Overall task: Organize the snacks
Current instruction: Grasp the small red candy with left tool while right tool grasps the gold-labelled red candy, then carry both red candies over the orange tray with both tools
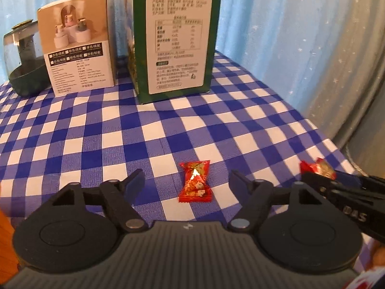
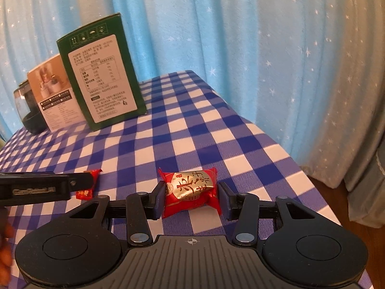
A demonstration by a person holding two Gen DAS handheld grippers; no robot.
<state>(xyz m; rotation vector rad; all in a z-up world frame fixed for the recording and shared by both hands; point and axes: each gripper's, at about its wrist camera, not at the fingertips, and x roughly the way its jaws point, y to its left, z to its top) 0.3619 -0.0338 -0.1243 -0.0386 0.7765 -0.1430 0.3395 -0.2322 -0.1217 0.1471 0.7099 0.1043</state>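
Stretching ahead of both tools, the counter (image 1: pixel 168 125) wore a woven blue-and-white checked cloth, with a pleated blue curtain (image 2: pixel 240 36) speckled with white stars behind it. Far beyond the left tool's tips stood a tall green carton (image 1: pixel 178 38) of smooth card bearing a white printed label. To its left was a shorter tan box (image 1: pixel 77 45) picturing round white bottles, and farther left a rounded, dark-bottomed glass jar (image 1: pixel 24 60).

The left tool (image 1: pixel 186 180) was released, its black jaws spread wide. Between them, touching neither, a small red foil candy (image 1: pixel 195 183) with pinched ends lay flat on the cloth.

The right tool (image 2: pixel 191 198) bracketed a plump, crinkled red snack packet (image 2: pixel 190 190) with a gold oval printed in red characters. The left pad pressed the wrapper while the right pad sat just beside its tail; whether the grasp was complete I cannot tell.

Only the right wrist view showed the packet's gold face; from the left wrist view it appeared as a red scrap (image 1: pixel 317 167) at the neighbouring tool's tip. The right view also caught the small candy (image 2: pixel 87 185), half hidden behind the left tool's finger.
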